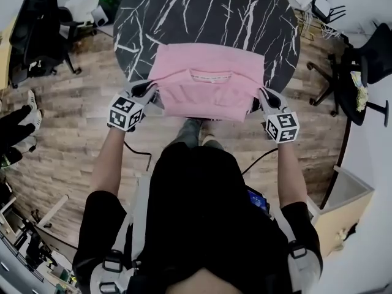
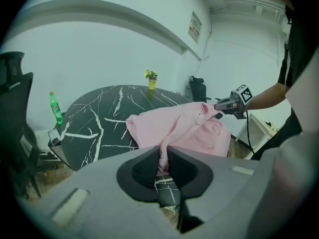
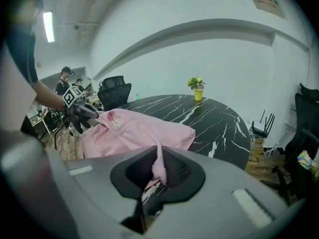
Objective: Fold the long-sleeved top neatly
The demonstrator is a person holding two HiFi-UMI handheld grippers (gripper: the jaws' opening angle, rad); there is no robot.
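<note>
Pink fabric of the long-sleeved top lies partly folded on the near side of the round black marble bench, and its near edge reaches out past the rim toward the person. The left tool has its jaws closed narrow on a pinch of the top's near left corner. The right tool is clamped the same way on the near right corner, so the cloth spans between them, lifted off the bench there.
</note>
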